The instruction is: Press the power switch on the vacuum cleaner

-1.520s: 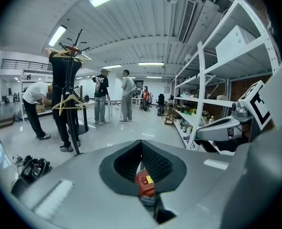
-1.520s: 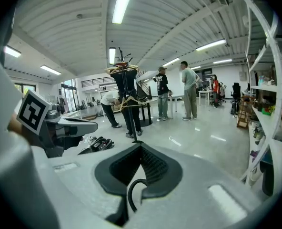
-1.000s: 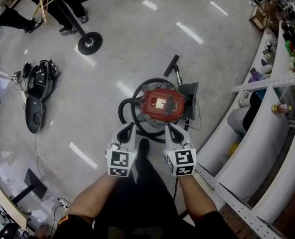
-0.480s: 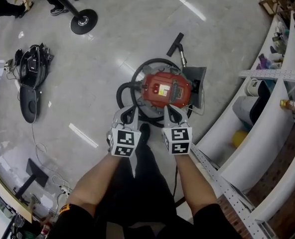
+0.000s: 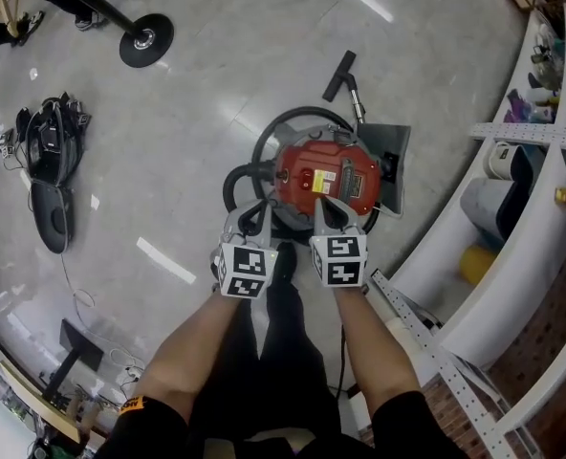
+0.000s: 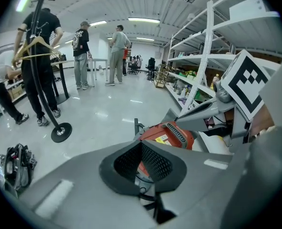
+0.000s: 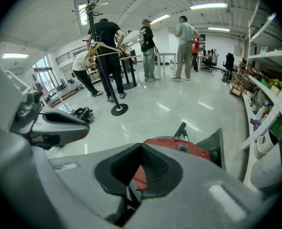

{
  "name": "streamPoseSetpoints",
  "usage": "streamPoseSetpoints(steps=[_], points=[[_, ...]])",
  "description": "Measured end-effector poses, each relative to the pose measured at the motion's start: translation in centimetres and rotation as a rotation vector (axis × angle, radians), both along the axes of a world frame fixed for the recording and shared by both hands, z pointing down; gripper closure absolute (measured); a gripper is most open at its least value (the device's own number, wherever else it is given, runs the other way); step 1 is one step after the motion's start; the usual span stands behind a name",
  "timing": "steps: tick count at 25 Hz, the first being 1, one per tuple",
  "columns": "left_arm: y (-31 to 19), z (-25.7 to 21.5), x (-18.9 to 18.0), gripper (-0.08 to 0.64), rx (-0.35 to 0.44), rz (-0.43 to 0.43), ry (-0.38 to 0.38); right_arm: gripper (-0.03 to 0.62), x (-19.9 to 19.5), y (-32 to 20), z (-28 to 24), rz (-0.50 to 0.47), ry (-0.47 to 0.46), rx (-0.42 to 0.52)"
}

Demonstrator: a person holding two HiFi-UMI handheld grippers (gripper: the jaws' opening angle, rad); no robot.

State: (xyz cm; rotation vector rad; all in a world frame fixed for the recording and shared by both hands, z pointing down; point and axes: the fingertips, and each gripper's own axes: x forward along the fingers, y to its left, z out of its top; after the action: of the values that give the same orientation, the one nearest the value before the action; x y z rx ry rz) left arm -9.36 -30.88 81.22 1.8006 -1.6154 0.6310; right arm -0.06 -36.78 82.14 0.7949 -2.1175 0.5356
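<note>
Pale polished floor (image 5: 197,113) fills most of the head view. White shelving racks (image 5: 512,256) curve along the right side and carry assorted small goods.

The red canister vacuum cleaner (image 5: 326,175) stands on the floor just ahead of the person's feet, near the foot of the racks. Its black hose (image 5: 264,146) loops round its far and left sides. The black floor nozzle (image 5: 338,75) lies beyond it, and a grey panel (image 5: 393,165) lies against its right side. The top shell carries a yellow label (image 5: 323,182) and a dark ribbed grille (image 5: 348,178). The power switch itself cannot be singled out.

A heap of black bags and gear (image 5: 46,175) lies well to the left. The round black base of a coat stand (image 5: 146,39) sits at the far left, and several people (image 6: 117,54) stand further off.

Left hand-held gripper (image 5: 250,220): jaws closed tip to tip, nothing held. It points at the near left edge of the vacuum cleaner, by the hose.

Right hand-held gripper (image 5: 329,213): jaws likewise closed on nothing. It sits over the near rim of the red shell. Contact with the shell cannot be confirmed.

The two grippers are side by side, close but apart.
</note>
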Motion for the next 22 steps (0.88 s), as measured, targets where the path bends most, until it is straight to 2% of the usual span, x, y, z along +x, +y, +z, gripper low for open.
streamPoseSetpoints(steps=[11, 22], points=[[-1.5, 6.7, -0.8, 0.545, -0.025, 0.047, 0.019, 0.600, -1.5, -1.7, 8.0, 0.032, 0.080, -0.046], [-2.2, 9.5, -0.7, 0.545, -0.039, 0.082, 0.020, 0.600, -1.9, -2.5, 12.1, 0.030, 0.145, -0.080]])
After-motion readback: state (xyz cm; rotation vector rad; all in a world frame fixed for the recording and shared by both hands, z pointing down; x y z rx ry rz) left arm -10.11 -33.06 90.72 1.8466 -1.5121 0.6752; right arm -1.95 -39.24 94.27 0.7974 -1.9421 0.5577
